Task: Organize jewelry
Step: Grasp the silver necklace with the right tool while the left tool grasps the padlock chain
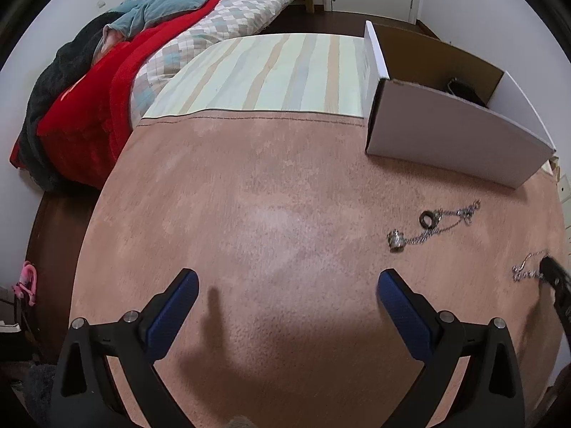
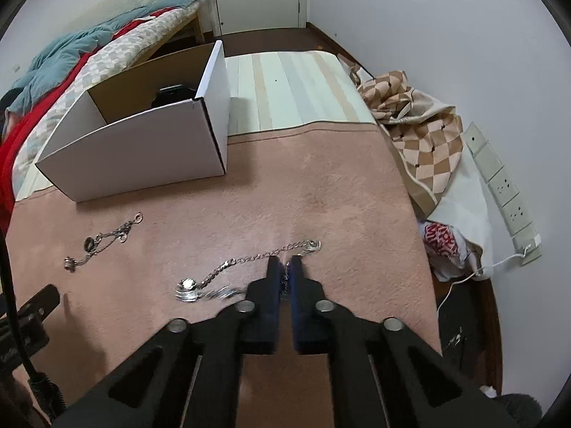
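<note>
Right gripper (image 2: 284, 265) pinching a silver chain (image 2: 246, 260) on the pink blanket (image 2: 321, 185); left gripper (image 1: 287, 281) spread wide, holding nothing.

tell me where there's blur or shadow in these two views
Left wrist view: soft shadow of the left gripper falls on the pink mat; right gripper at the edge is motion-smeared. Right wrist view: chain near the shut fingers is streaked by blur; fisheye bends the box.

Two silver chains (image 2: 249, 260) (image 2: 103, 237) lie apparently tangled on cloth.
</note>
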A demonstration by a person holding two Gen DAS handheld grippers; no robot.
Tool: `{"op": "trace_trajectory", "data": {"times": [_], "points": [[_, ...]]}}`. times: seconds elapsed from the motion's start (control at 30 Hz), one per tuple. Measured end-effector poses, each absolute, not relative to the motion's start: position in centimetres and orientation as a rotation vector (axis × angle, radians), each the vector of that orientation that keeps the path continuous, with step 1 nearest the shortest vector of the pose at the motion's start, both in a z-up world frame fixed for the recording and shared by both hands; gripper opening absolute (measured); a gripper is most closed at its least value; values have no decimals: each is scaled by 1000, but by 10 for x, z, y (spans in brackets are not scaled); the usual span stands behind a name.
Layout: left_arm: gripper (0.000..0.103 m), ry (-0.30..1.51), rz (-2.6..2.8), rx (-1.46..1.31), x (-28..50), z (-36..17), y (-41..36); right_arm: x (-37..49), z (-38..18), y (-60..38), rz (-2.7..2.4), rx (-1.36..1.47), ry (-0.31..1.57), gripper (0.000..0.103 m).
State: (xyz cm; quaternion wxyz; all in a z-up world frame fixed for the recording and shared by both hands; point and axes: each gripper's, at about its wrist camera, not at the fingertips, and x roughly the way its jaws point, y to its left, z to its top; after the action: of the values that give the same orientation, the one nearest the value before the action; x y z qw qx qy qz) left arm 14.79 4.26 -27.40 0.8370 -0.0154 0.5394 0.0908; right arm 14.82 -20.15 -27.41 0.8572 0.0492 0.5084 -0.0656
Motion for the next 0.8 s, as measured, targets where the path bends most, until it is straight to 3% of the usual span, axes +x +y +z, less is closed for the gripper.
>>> {"op": "trace_trajectory", "data": {"times": [0.5,0.6,0.67,0.73,0.8], "points": [[102,1174,-25,-9,184,-275,5,129,-225,-225,-60,278,960,3],[79,1179,-41,6,183,-281,2,129,-226,-226,-64,284,967,3],[55,1133,-65,22,180,-277,-1,129,-228,-226,-65,287,973,3],[8,1115,-84,32,177,-274,-4,130,-229,-224,-65,285,975,3],[6,1124,-104,21,176,-273,-4,130,-228,-223,-61,288,974,3]]}}
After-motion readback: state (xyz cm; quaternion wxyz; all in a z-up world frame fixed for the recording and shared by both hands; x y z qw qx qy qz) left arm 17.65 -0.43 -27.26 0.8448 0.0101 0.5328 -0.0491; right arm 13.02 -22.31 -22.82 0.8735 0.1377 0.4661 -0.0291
